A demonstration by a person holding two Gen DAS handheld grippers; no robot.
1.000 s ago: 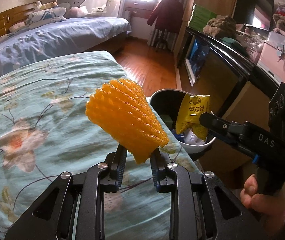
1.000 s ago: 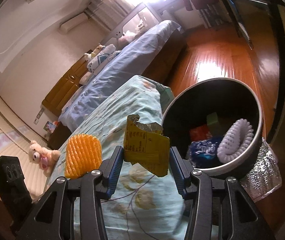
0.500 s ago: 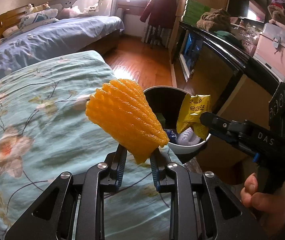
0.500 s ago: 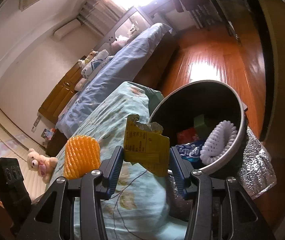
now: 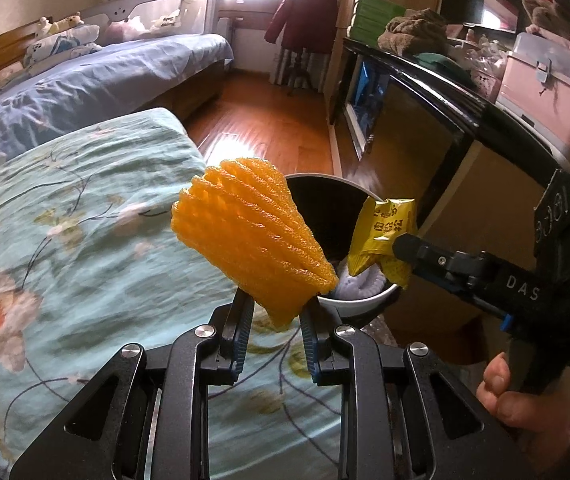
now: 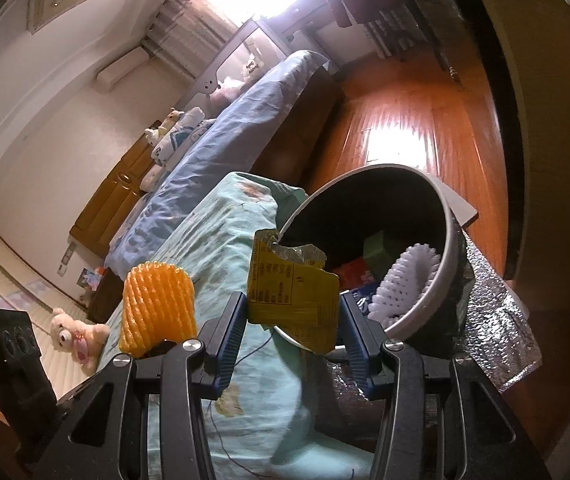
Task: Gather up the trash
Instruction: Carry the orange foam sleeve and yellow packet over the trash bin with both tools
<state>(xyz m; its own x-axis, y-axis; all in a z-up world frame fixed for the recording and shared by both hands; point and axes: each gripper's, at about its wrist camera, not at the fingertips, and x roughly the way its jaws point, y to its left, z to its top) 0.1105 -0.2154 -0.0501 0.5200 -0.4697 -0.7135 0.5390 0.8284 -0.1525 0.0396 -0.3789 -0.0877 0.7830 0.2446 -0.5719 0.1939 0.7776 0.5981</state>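
There are two grippers, the left gripper [image 5: 273, 330] and the right gripper [image 6: 293, 330]. I count one orange foam net [image 5: 251, 240], one yellow wrapper [image 6: 291, 292], one bin [image 6: 451, 220] and one white foam net [image 6: 403, 282] inside it. Two beds: floral bed [image 5: 65, 220], blue bed [image 5: 85, 88].

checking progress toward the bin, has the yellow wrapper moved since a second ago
Yes. In the right wrist view the yellow wrapper, held in the right gripper, now overlaps the near rim of the bin; a second ago it sat left of it.

The left gripper [image 5: 273, 326] pinches an orange foam fruit net [image 5: 251, 238] above the floral bedspread [image 5: 65, 220], while the right gripper [image 5: 399, 254] clamps a yellow snack wrapper [image 5: 385, 232] over the round trash bin [image 5: 359, 306].
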